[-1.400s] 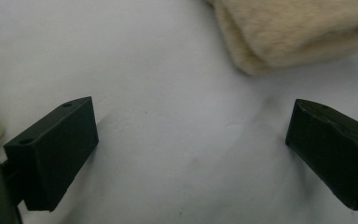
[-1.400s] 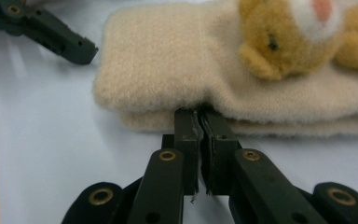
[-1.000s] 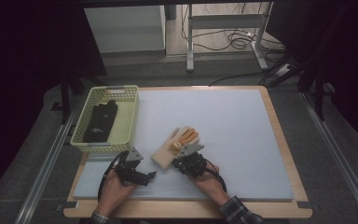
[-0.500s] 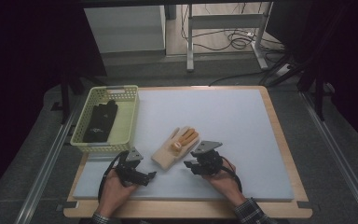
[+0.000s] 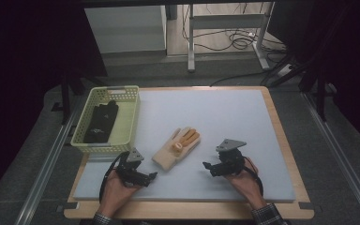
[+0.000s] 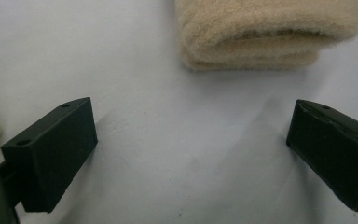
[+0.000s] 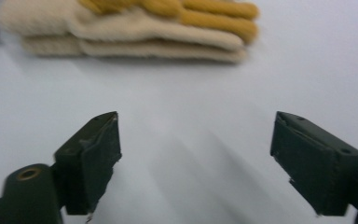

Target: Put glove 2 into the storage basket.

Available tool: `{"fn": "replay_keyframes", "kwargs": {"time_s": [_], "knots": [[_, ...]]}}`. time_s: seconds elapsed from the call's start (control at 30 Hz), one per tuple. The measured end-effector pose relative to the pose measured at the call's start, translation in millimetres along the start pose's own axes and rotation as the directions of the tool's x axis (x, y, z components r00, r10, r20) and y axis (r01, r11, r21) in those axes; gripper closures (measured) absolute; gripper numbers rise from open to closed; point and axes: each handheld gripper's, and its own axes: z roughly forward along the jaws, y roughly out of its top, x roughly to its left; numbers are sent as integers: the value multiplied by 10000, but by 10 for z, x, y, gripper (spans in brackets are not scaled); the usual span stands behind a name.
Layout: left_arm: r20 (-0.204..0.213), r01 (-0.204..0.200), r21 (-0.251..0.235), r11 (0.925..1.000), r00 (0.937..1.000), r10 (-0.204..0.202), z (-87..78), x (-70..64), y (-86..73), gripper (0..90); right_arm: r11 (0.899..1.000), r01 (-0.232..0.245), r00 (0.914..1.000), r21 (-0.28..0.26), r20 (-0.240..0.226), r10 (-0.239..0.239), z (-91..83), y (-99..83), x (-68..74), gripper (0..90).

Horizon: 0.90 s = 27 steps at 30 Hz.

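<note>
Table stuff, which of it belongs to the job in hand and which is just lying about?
In the job:
beige gloves, stacked as a pair on the mat
left gripper, open, pointing at the cuff
right gripper, open, beside them

Lying about:
yellow basket, at the mat's left
black item inside it

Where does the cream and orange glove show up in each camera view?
High view: the glove lies centre on the white mat, between both grippers.
Left gripper view: its cream cuff at top, beyond the open fingers.
Right gripper view: across the top left, orange fingers pointing right.
Shared landmark: the white mat.
</note>
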Motion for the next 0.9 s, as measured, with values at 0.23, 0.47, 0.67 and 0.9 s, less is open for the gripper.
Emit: {"fn": "replay_keyframes", "kwargs": {"time_s": [0.23,0.47,0.67,0.9], "knots": [[29,50,-16,10000,10000,-50,2,2,0,15,9987,-470,9979,214,453,460,-87,-197,-182,49],[66,10,-3,10000,10000,-10,-1,-1,3,10,9949,-788,9944,637,753,740,-80,-345,-276,35],[203,18,155,9999,9998,-21,-34,-20,34,5,9942,-831,9942,686,734,780,-75,-348,-279,33],[382,-87,-92,9999,9992,91,-68,-84,195,0,9944,-817,9944,665,732,768,-74,-351,-280,34]]}}
